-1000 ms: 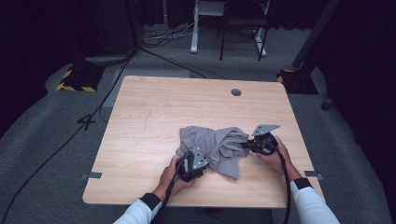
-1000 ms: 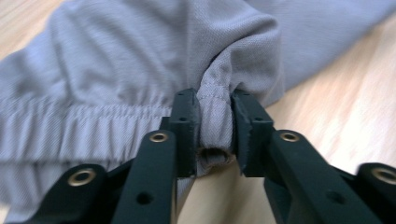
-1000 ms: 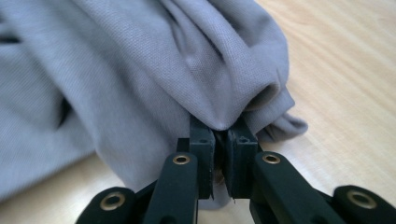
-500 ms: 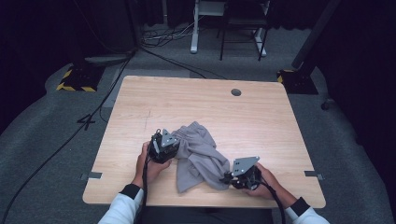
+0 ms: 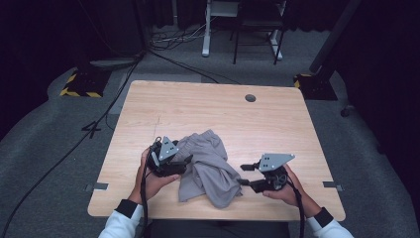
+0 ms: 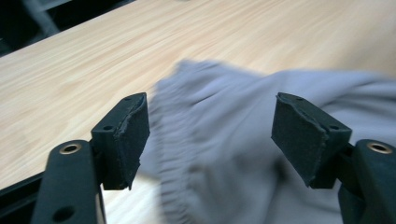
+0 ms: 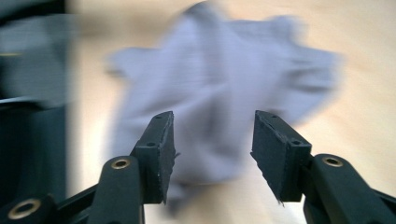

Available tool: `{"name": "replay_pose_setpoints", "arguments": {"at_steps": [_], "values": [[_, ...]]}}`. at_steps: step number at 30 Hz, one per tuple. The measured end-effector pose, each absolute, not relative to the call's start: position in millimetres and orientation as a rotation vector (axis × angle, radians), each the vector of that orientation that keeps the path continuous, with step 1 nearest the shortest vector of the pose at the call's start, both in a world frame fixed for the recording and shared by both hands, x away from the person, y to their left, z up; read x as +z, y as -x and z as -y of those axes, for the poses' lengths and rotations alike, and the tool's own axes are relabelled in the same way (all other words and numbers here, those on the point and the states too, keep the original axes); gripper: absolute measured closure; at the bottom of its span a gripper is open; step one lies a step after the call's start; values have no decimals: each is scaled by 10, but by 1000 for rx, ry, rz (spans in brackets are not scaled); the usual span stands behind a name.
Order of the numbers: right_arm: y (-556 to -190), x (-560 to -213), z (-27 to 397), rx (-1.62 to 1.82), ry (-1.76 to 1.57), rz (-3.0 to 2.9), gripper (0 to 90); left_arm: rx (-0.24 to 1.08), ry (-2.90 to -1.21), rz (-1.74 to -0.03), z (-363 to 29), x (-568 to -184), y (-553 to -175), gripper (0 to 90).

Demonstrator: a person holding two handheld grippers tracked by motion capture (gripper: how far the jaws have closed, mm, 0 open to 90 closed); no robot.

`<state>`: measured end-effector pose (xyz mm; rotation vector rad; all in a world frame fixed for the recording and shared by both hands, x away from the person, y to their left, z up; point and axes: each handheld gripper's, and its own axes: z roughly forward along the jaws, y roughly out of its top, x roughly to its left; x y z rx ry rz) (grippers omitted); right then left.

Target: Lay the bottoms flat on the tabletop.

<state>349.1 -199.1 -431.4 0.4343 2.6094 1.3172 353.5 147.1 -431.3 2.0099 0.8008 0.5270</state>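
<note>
Between both tongs, grey cloth [image 5: 208, 168]

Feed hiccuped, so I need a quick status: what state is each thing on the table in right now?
Grey cloth: crumpled in a loose heap on the table, not held.
Left hand-held gripper: jaws have just been opening, nothing pinched, cloth just beyond them.
Right hand-held gripper: jaws have just been opening, empty, beside the cloth.
Table: bare wood around the cloth.

A light wooden table [image 5: 198, 106] carries a crumpled grey cloth [image 5: 208, 166], possibly shorts.
</note>
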Motion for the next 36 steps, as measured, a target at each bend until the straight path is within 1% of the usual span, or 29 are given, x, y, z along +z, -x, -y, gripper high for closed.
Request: {"name": "replay_pose_setpoints", "arguments": {"at_steps": [1,2,4,5,6,7,8,9,10,11,12,13,14,16,17,18,20,22,25,26,27,33,34,36], "values": [[-3491,-4314,1991,1317,-434,-2609,490,527,-2010,-801,-1471,-4313,-3535,274],[-3634,-4320,1996,1251,-503,-2541,487,478,-2020,-764,-1363,-4303,-3490,267],[-3777,-4367,1978,1213,-565,-2531,485,453,-2030,-737,-1298,-4317,-3473,263],[-3777,-4367,1978,1213,-565,-2531,485,420,-2052,-698,-1208,-4349,-3449,263],[-3955,-4438,1918,1169,-602,-2524,479,393,-2091,-665,-1084,-4418,-3429,249],[-4014,-4461,1890,1171,-615,-2526,472,393,-2091,-665,-1084,-4418,-3429,249],[-4094,-4494,1844,1172,-616,-2544,463,347,-2123,-639,-964,-4517,-3417,249],[-4171,-4528,1786,1148,-619,-2555,448,335,-2151,-636,-910,-4571,-3416,259],[-4240,-4564,1728,1139,-627,-2552,443,346,-2192,-626,-855,-4619,-3406,283],[-4240,-4564,1728,1139,-627,-2552,443,346,-2192,-626,-855,-4619,-3406,304],[-4373,-4632,1592,1136,-643,-2596,424,353,-2241,-595,-808,-4692,-3398,356],[-4396,-4653,1547,1128,-634,-2591,424,340,-2264,-579,-802,-4723,-3404,444],[-4422,-4679,1489,1128,-633,-2600,419,332,-2294,-565,-801,-4753,-3414,501],[-4450,-4747,1378,1112,-636,-2632,433,326,-2325,-545,-824,-4805,-3430,593],[-4450,-4747,1378,1112,-636,-2632,433,326,-2325,-545,-824,-4805,-3430,623],[-4442,-4821,1263,1046,-634,-2654,471,342,-2334,-494,-864,-4820,-3432,653],[-4443,-4874,1209,992,-639,-2654,511,323,-2327,-492,-920,-4807,-3452,699],[-4451,-4902,1216,1045,-672,-2658,646,330,-2327,-467,-970,-4777,-3437,729],[-4433,-4913,1240,1068,-660,-2653,872,364,-2314,-443,-1058,-4690,-3396,760],[-4433,-4914,1252,1046,-664,-2638,890,375,-2303,-443,-1101,-4654,-3384,767],[-4433,-4914,1252,1046,-664,-2638,890,375,-2303,-443,-1101,-4654,-3384,770],[-4502,-4883,1502,964,-775,-2592,897,426,-2229,-491,-1491,-4463,-3298,772],[-4502,-4883,1502,964,-775,-2592,897,426,-2229,-491,-1491,-4463,-3298,773],[-4537,-4867,1681,925,-835,-2571,897,438,-2223,-526,-1668,-4438,-3274,773]]}}
